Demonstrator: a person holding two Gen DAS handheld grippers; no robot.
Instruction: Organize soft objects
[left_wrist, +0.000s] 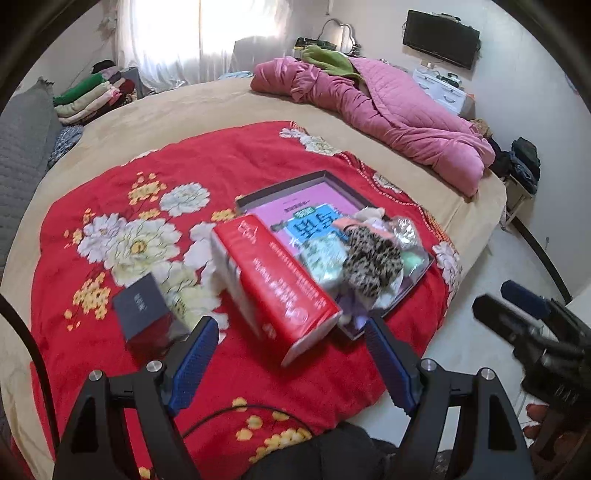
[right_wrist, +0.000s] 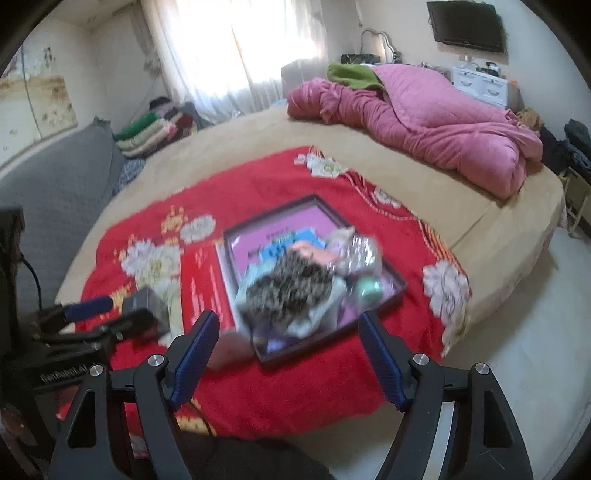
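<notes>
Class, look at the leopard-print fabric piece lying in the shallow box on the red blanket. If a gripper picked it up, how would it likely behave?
The leopard-print fabric piece looks bunched and ruffled, so it would probably sag and flop rather than hold shape. It seems light for its bulk. Sitting piled among other soft items in the shallow box, it might snag or drag a neighbour along.

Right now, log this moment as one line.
left gripper: open, empty | right gripper: open, empty | leopard-print fabric piece: in shallow dark tray | red tissue pack: on red floral blanket
</notes>
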